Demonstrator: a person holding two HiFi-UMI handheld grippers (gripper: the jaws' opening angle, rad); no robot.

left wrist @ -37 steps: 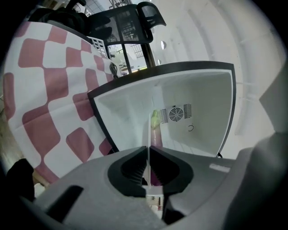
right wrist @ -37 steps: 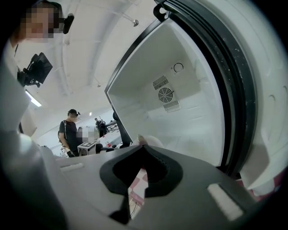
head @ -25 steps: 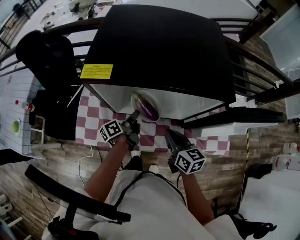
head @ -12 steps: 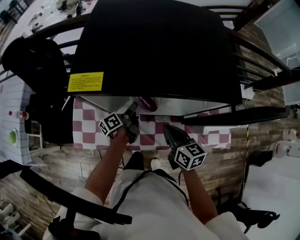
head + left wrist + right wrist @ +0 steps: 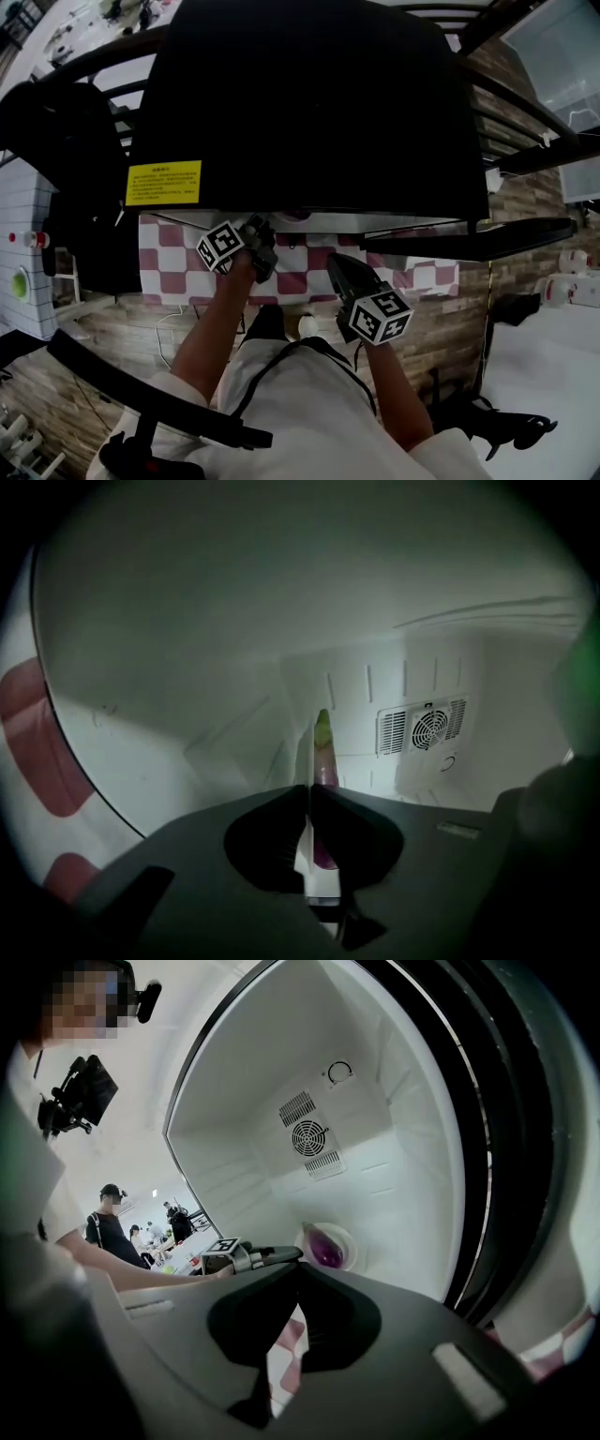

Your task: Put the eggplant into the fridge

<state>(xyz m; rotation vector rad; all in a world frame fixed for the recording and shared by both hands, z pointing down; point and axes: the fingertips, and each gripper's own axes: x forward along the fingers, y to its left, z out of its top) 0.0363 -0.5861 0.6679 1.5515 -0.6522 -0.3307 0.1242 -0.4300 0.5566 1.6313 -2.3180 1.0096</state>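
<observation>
A: What changes over the last second?

B: The left gripper (image 5: 309, 787) carries its load forward and slightly down. A second ago the head view shows the eggplant in plain sight on its white plate, just in front of the opening. Now the black top of the fridge (image 5: 309, 94) covers nearly all of it, and only a sliver shows under the front edge.

A: So is it inside?

B: It looks that way. The right gripper view shows the eggplant (image 5: 325, 1249) lying on the plate (image 5: 352, 1249), well within the white compartment and below the fan grille (image 5: 309, 1136). The left jaws are clamped on the plate's thin rim, though, so nothing is released yet. Whether the plate already touches the compartment floor cannot be told.

A: And the other hand?

B: The right gripper (image 5: 298, 1267) hangs outside the opening, above the red-and-white chequered mat (image 5: 178, 258). Its jaws are together with nothing between them, and it has hardly shifted.

A: What is left of the task, then?

B: Probably the person sets the plate down, opens the left jaws and draws the gripper back out.

A: And the count?

B: One eggplant, one plate, one fridge and one fan grille. There are two grippers, each with one marker cube. A few people stand far off, too small to count.
</observation>
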